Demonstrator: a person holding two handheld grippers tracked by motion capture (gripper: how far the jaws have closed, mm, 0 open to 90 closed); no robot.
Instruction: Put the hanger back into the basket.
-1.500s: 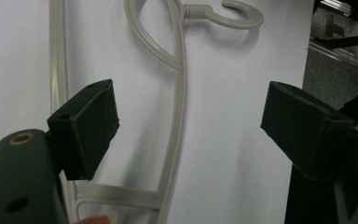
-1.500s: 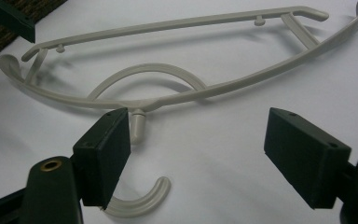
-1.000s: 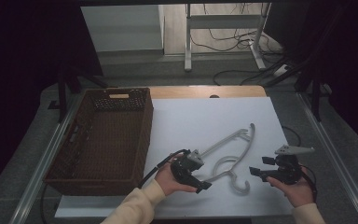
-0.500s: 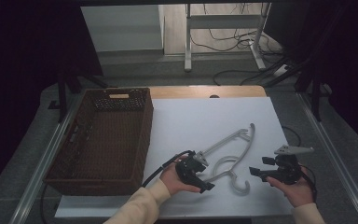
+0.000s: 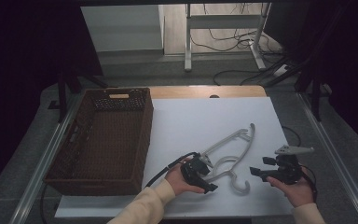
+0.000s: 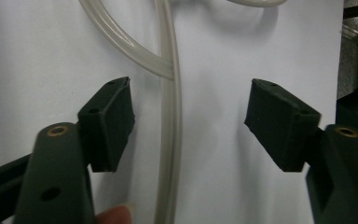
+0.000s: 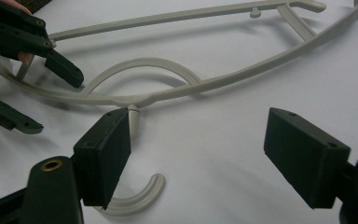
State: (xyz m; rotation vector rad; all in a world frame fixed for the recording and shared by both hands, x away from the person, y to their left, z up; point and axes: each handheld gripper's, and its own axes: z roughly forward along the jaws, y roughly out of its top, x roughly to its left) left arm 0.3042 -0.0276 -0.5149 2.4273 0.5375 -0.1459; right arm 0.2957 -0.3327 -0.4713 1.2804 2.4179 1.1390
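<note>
Black rubber pads tip my left claw [image 5: 204,173], and they stand apart with a pale plastic bar of the hanger [image 6: 168,140] running between them; they have just been closing in on it, yet neither pad presses the bar. In the left gripper view the bar lies nearer the left pad, with bare white on both sides, and a curved strut joins it just above. My left hand [image 5: 179,179] holds that claw low over the counter [image 5: 191,121], at the hanger's left end. My right claw [image 5: 257,171] is spread wide with nothing in it; in the right gripper view its pads [image 7: 105,151] frame the hanger's hook [image 7: 135,198], which curls beneath the left pad. Seen from above, the hanger [image 5: 235,142] lies flat on the white counter, its long arm slanting up to the right. Well to the left sits a brown wicker basket [image 5: 100,140], its side along the counter's left edge.
</note>
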